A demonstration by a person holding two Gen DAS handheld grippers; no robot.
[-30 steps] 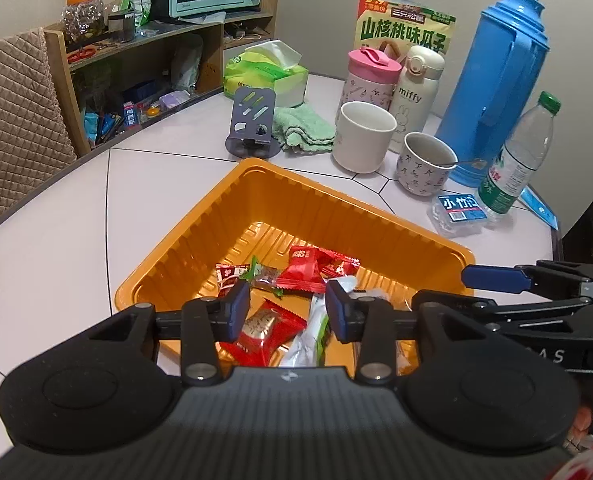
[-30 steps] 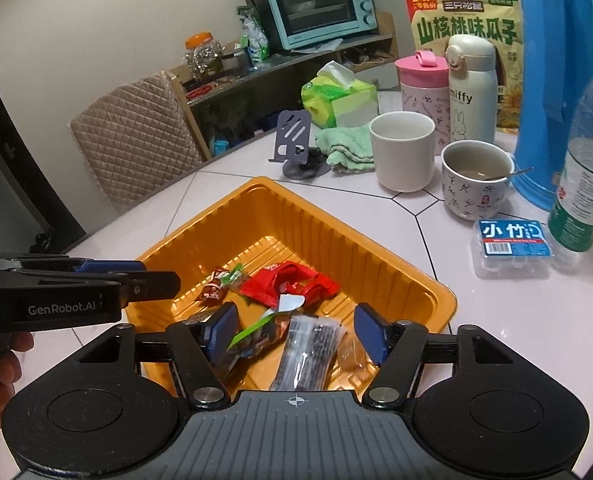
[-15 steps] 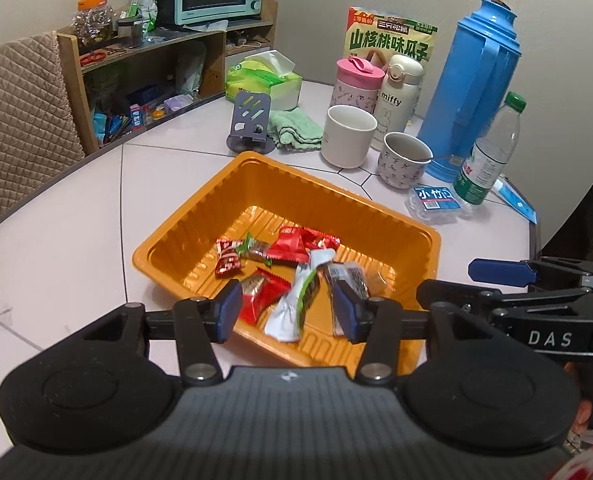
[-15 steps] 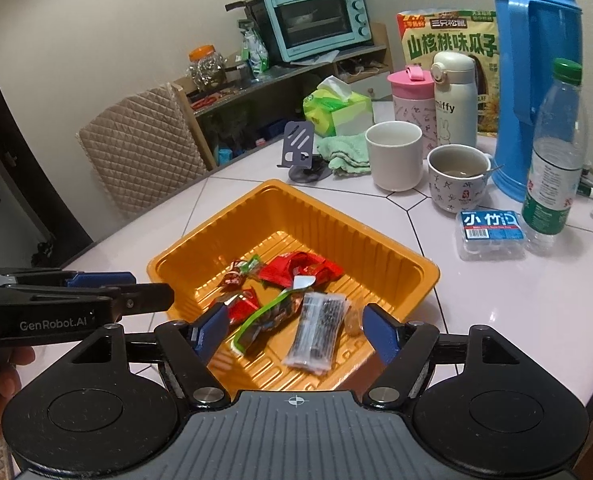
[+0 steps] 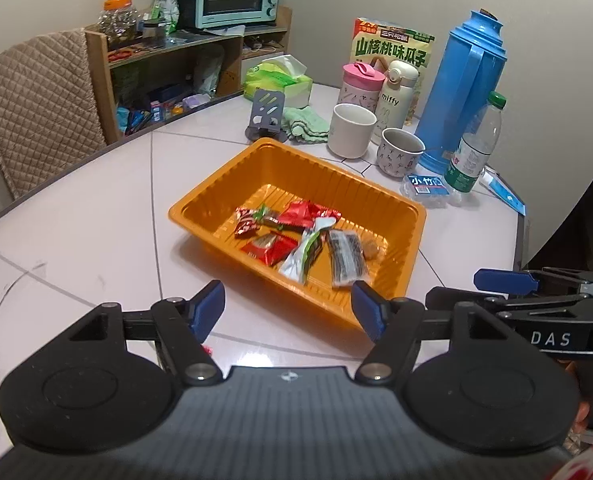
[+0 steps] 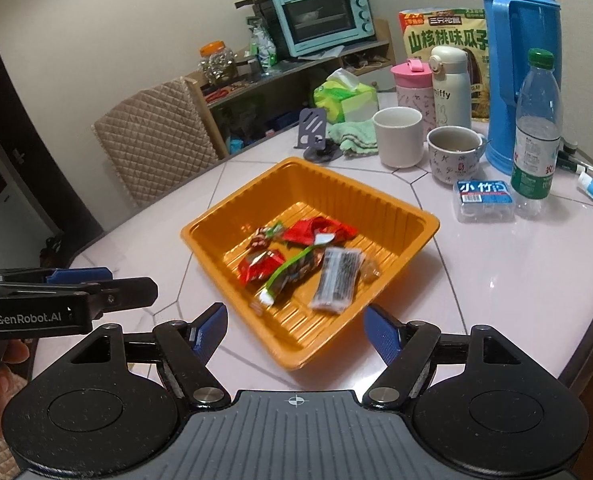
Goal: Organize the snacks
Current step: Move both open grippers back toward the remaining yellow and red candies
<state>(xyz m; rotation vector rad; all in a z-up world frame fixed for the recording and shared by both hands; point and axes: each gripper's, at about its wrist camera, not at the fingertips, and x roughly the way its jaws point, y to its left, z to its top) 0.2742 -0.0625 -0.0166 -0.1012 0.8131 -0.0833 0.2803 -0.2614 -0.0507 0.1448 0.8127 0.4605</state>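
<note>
An orange plastic tray (image 5: 200, 208) (image 6: 224, 216) sits mid-table. In it lie several snacks: red wrappers (image 5: 270, 250) (image 6: 262, 264), a green-and-white packet (image 5: 304, 252) and a dark clear-wrapped bar (image 5: 346, 258) (image 6: 336, 276). My left gripper (image 5: 286, 300) hangs above and short of the tray's near rim; its jaws are opening with nothing between them. My right gripper (image 6: 296, 318) stands open and empty near the tray's near corner. Each view shows the other gripper from the side, the right gripper (image 5: 504, 280) at the right edge and the left gripper (image 6: 96, 280) at the left edge.
Behind the tray stand a white cup (image 5: 350, 130), a patterned mug (image 5: 400, 156), a blue thermos (image 5: 462, 88), a water bottle (image 5: 476, 148), a small clear box (image 5: 426, 190), a phone stand (image 5: 266, 114) and a green cloth (image 5: 306, 128). A quilted chair (image 5: 40, 100) stands far left.
Both grippers have drawn back and up from the tray, which now looks smaller and farther off. The left jaws have spread much wider. The snacks lie still in the tray.
</note>
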